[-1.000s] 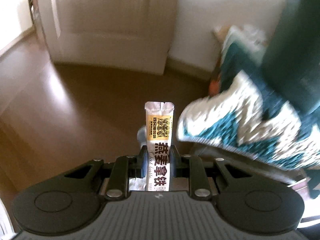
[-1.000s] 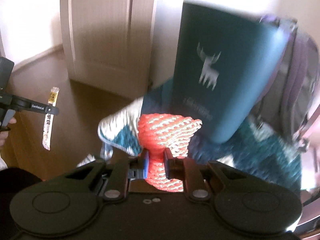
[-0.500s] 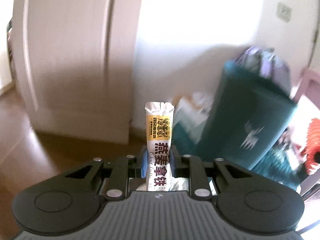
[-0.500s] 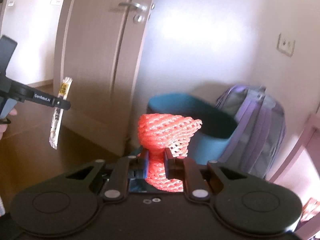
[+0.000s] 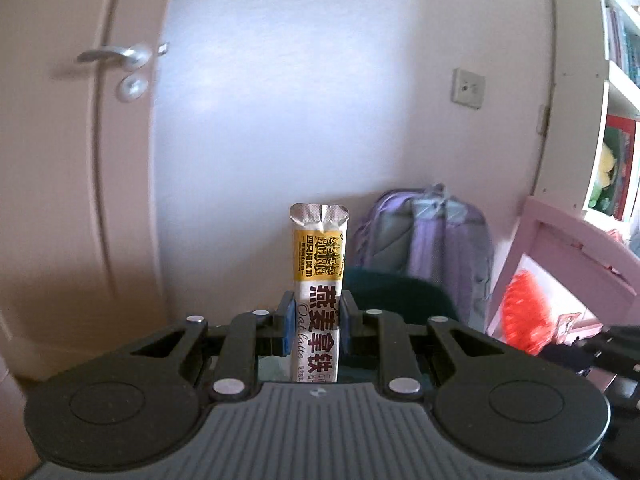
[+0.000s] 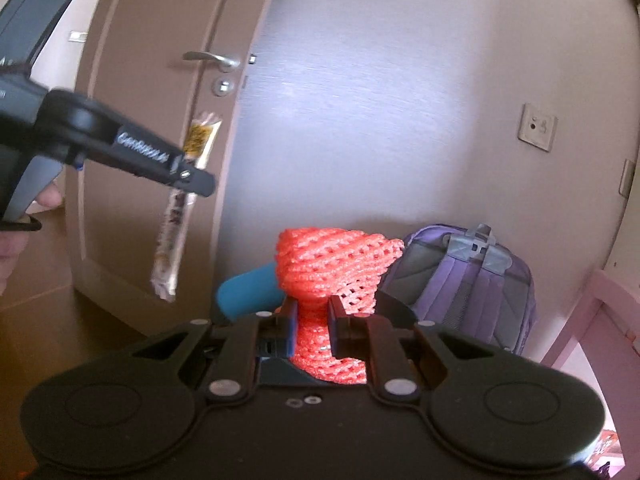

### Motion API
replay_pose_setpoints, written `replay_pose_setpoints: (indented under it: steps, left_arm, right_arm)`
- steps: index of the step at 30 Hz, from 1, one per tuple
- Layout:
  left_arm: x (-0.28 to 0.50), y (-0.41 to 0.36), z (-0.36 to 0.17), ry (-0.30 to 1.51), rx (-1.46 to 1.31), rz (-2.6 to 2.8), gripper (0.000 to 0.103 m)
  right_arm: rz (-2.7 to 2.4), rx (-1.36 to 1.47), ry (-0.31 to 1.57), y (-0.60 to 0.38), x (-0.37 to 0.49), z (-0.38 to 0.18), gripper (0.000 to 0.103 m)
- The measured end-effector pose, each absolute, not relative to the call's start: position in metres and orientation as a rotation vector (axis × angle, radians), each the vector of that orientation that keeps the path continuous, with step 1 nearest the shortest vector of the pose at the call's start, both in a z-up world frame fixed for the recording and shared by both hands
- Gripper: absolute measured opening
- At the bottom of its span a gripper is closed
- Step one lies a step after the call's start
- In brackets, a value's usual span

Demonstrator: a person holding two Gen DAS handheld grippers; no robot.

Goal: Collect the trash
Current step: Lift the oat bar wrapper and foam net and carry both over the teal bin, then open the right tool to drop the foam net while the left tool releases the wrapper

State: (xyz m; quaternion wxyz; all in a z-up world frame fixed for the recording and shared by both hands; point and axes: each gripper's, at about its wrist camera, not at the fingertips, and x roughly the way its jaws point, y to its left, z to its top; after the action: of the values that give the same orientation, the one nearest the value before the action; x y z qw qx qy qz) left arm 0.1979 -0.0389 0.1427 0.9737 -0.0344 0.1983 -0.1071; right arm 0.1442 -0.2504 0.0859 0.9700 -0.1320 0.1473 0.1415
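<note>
Left wrist view: your left claw [image 5: 316,322] is clenched on a coffee sachet [image 5: 319,280]. The sachet stands upright between the two pads, its crimped silver top above the claw and its lower end running back toward the camera. Behind the sachet you see the dark green rim of a bin [image 5: 394,292], and behind that a purple backpack [image 5: 436,248] leaning against the wall. A door [image 5: 68,160] with a metal handle [image 5: 114,56] fills the left side. A wall socket [image 5: 468,88] sits on the wall to the right. At the right edge, a blurred red foam net [image 5: 526,318] shows in front of a pink piece of furniture [image 5: 576,240], with a white bookshelf [image 5: 580,80] above.

Right wrist view: your right claw [image 6: 313,328] is clenched on the red foam net [image 6: 332,264], which bulges out above the pads and is pinched narrow between them. Just left of the net you see part of the bin [image 6: 248,290]; the backpack [image 6: 472,280] stands to the right. At the left, your left claw [image 6: 188,176] holds the sachet [image 6: 180,208] in the air in front of the door [image 6: 152,120], the sachet hanging slightly tilted. A fingertip [image 6: 50,198] shows beside its handle.
</note>
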Motion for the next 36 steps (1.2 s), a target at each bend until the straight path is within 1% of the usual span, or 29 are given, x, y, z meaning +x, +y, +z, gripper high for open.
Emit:
replay_pose_setpoints:
  steps: [6,10,20,27,29,30,36]
  left_arm:
    - [0.237,-0.073,0.157,0.393,-0.080,-0.268,0.021]
    - [0.268,-0.089,0.153,0.426,-0.078,-0.282,0.021]
    - [0.329,-0.129,0.102,0.601,0.036,-0.254,0.021]
    - [0.351,-0.142,0.068,0.715,0.077,-0.230,0.022]
    - [0.357,-0.143,0.060,0.752,0.079,-0.225,0.022]
    - [0.359,-0.143,0.056,0.771,0.078,-0.224,0.022]
    - [0.371,-0.146,0.040,0.847,0.079,-0.194,0.022]
  right_arm:
    - [0.265,-0.269,0.326,-0.252,0.175,0.079,0.013]
    - [0.265,-0.268,0.354,-0.252,0.196,0.071,0.014]
    - [0.292,-0.258,0.461,-0.251,0.231,0.045,0.015]
    - [0.300,-0.267,0.532,-0.246,0.244,0.025,0.017]
    - [0.293,-0.258,0.544,-0.247,0.248,0.023,0.019]
    - [0.290,-0.256,0.549,-0.247,0.248,0.022,0.021]
    - [0.266,-0.250,0.571,-0.247,0.255,0.015,0.023]
